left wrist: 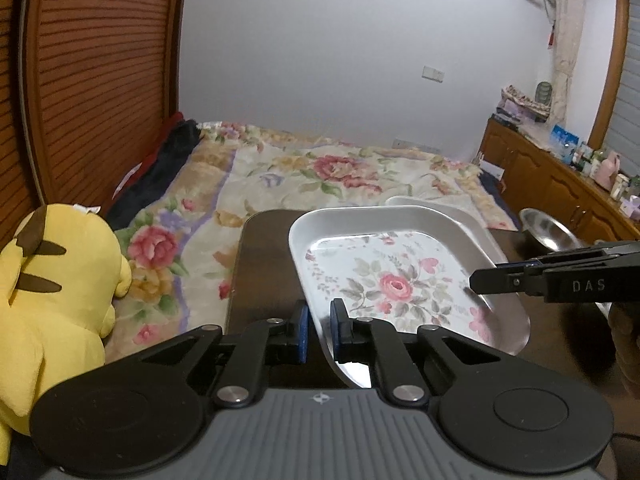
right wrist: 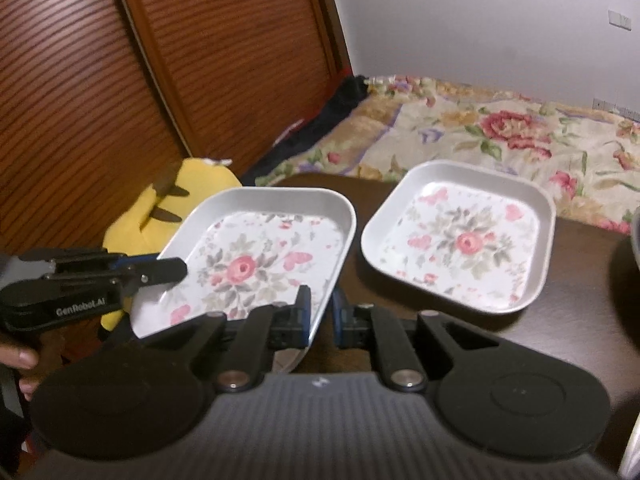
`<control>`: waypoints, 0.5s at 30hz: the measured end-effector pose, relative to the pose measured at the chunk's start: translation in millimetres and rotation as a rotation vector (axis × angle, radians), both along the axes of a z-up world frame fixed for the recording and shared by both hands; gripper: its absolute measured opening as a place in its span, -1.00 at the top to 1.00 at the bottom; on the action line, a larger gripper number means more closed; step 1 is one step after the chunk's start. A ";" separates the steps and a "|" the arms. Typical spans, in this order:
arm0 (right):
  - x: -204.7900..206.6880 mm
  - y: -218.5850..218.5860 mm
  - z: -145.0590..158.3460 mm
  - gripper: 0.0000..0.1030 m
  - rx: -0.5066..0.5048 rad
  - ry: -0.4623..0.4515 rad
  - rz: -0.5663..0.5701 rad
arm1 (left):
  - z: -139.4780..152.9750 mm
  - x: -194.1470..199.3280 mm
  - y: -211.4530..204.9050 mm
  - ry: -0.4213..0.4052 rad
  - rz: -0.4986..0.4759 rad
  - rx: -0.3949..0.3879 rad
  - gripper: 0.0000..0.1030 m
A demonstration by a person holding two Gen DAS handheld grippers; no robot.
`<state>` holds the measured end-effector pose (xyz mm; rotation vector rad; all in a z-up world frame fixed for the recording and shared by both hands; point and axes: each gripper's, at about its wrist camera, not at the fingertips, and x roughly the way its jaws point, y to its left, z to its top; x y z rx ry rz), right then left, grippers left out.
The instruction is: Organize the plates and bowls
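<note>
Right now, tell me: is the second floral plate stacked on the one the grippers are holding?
No. The second floral plate sits apart on the dark table, beside the held plate.

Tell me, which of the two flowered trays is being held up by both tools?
The nearer flowered tray, clamped at its rim by the left gripper and right gripper. The other flowered tray lies untouched on the dark table behind it.
</note>
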<state>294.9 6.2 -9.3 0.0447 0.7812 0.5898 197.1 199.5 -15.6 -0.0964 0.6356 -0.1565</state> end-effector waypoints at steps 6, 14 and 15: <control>-19.0 -22.8 23.0 0.76 0.031 -0.050 -0.024 | 24.2 -19.6 -21.8 -0.036 -0.042 0.023 0.76; -47.6 -53.6 46.7 0.76 0.065 -0.111 -0.058 | 45.2 -42.7 -44.5 -0.075 -0.086 0.048 0.76; -50.7 -57.0 49.6 0.76 0.068 -0.120 -0.063 | 46.5 -45.6 -46.8 -0.079 -0.090 0.050 0.76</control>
